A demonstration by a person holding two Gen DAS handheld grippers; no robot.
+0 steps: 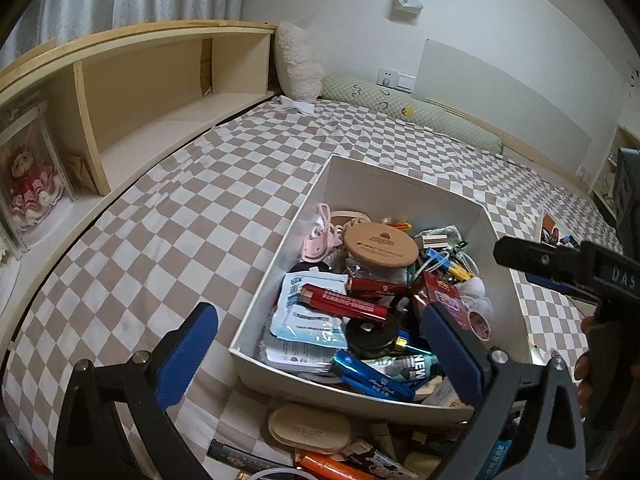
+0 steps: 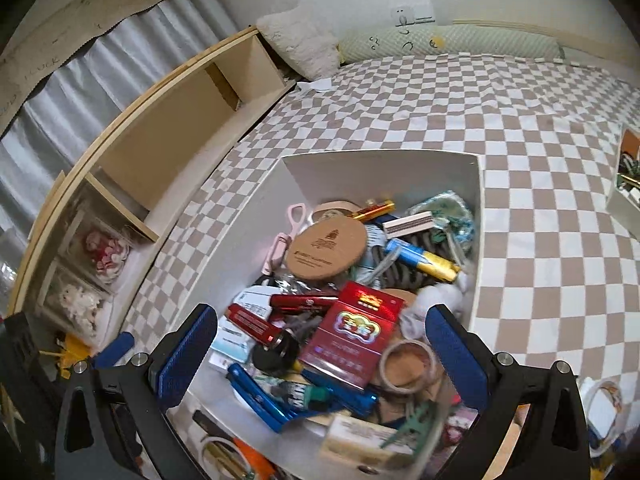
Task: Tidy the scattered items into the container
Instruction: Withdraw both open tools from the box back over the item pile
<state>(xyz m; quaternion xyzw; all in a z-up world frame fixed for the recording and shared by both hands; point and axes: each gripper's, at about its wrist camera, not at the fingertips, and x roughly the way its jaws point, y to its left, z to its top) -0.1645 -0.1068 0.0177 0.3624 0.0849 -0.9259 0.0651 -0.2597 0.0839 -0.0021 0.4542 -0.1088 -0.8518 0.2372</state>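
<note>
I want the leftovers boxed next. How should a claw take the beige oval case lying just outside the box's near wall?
Grip the beige oval case across its narrow width, coming from above. It lies flat on the checked bedspread with its long axis running left-right in the left wrist view, so the short sides face the white box wall and the near clutter. Mind both, a judgement only.
</note>
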